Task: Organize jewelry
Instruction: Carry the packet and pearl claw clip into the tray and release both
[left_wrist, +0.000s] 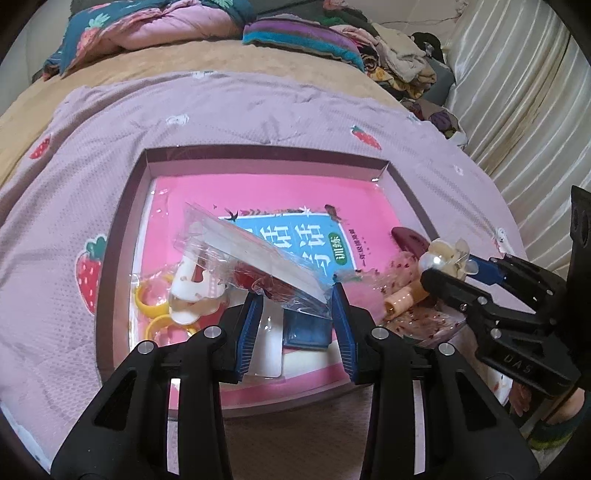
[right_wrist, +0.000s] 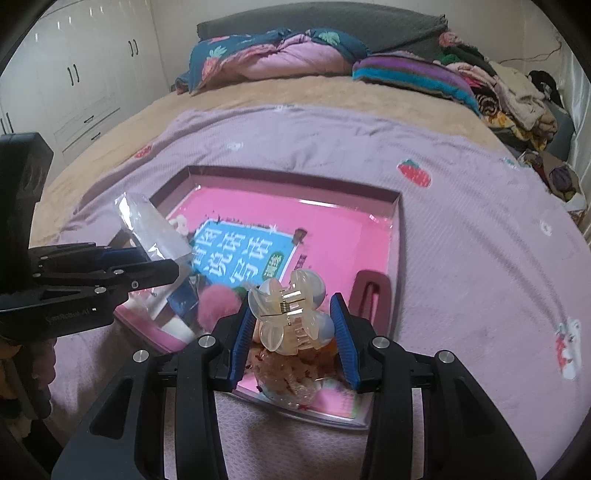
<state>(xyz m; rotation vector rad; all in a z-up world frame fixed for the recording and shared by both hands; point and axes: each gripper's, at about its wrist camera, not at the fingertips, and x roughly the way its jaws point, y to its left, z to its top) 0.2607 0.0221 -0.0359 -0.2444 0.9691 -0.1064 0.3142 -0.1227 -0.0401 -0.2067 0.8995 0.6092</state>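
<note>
My left gripper (left_wrist: 297, 295) has its fingers pressed against the two sides of a clear plastic packet (left_wrist: 251, 254), holding its near end above the box (left_wrist: 122, 229); the packet slants up and away over the box floor. My right gripper (right_wrist: 291, 315) has its fingers closed on a pale, translucent hair clip (right_wrist: 286, 314), metal spring facing up, raised over the near right corner of the box.

Inside the box, directly beneath the left fingers, I see a small blue square case (left_wrist: 306, 326) and a white flat piece (left_wrist: 267, 350), touching. Just left of them lie two yellow rings (left_wrist: 155, 306) and a white item with a red mark (left_wrist: 192, 284); I cannot tell what it is. Under the clip sits a clear bag of reddish-speckled things (right_wrist: 291, 373). A pink pompom (right_wrist: 219, 304) rests just left of the right fingers. A dark maroon hair clip (right_wrist: 371, 295) leans at the right wall of the box. The box floor is covered by a pink book (left_wrist: 295, 236) with a blue title panel.

The box stands on a lilac strawberry-print blanket (left_wrist: 258, 110) spread on the bed. Beyond the box, at the head of the bed, lie a folded quilt (right_wrist: 269, 59) and a striped cushion (right_wrist: 413, 79), with a heap of clothes (right_wrist: 517, 99) to the far right.
</note>
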